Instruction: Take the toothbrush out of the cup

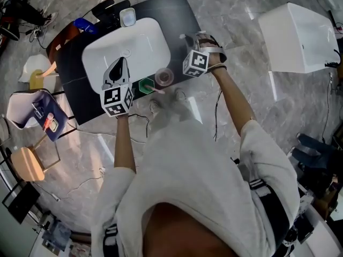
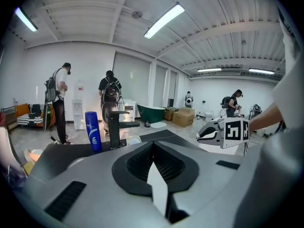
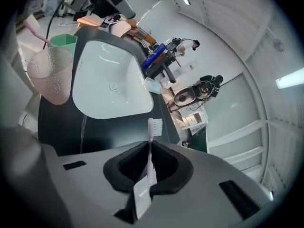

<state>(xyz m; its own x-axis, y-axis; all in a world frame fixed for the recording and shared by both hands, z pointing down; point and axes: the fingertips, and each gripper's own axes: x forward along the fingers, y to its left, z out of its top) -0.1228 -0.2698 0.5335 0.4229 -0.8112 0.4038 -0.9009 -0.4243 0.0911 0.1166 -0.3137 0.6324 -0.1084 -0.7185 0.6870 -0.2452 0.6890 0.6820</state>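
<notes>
My right gripper (image 3: 151,145) is shut on the pink handle of a toothbrush (image 3: 155,126). Its white bristle head sticks out past the jaws, above the black counter beside the sink. The clear pink cup (image 3: 49,75) stands apart at the left of this view with nothing in it, beside a green cup (image 3: 65,41) holding another pink brush. In the head view the right gripper (image 1: 188,38) hovers over the counter, right of the pink cup (image 1: 164,77) and the green cup (image 1: 146,85). My left gripper (image 1: 119,67) hangs over the sink's front, and its jaws (image 2: 153,145) are shut on nothing.
A white sink (image 1: 126,50) is set into the black counter (image 1: 177,15). A black faucet (image 2: 114,125), a blue bottle (image 2: 93,130) and a small white dish (image 1: 128,17) stand behind it. A white box (image 1: 297,36) sits on the floor at right, chairs (image 1: 32,111) at left. People stand in the background.
</notes>
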